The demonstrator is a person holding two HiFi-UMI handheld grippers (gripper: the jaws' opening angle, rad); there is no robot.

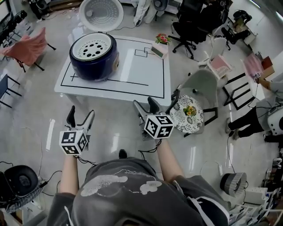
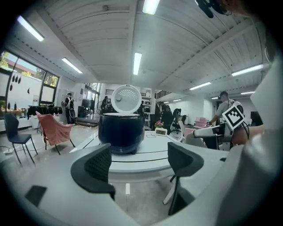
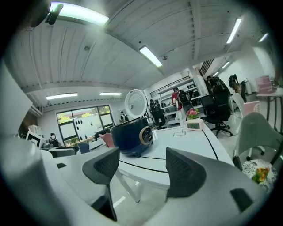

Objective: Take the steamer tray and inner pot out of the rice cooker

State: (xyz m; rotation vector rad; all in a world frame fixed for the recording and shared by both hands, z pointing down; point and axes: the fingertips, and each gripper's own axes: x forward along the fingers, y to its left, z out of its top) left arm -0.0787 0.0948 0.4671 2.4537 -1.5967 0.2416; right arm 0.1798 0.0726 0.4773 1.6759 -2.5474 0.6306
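The rice cooker (image 1: 93,62) sits on the left half of the table (image 1: 146,75). The steamer tray (image 1: 92,47) lies in its open top, and its raised lid (image 1: 101,13) stands behind it, past the table's far edge. A small clock with flowers (image 1: 160,46) stands at the table's far right corner. A cloth-draped chair (image 1: 28,46) stands left of the table. A chair with a patterned seat (image 1: 189,112) is just beside its near right corner, and office chairs (image 1: 194,22) are beyond its far right. Before the table's near edge hang the left gripper (image 1: 81,113), toward the left end, and the right gripper (image 1: 145,103), close by the right corner.
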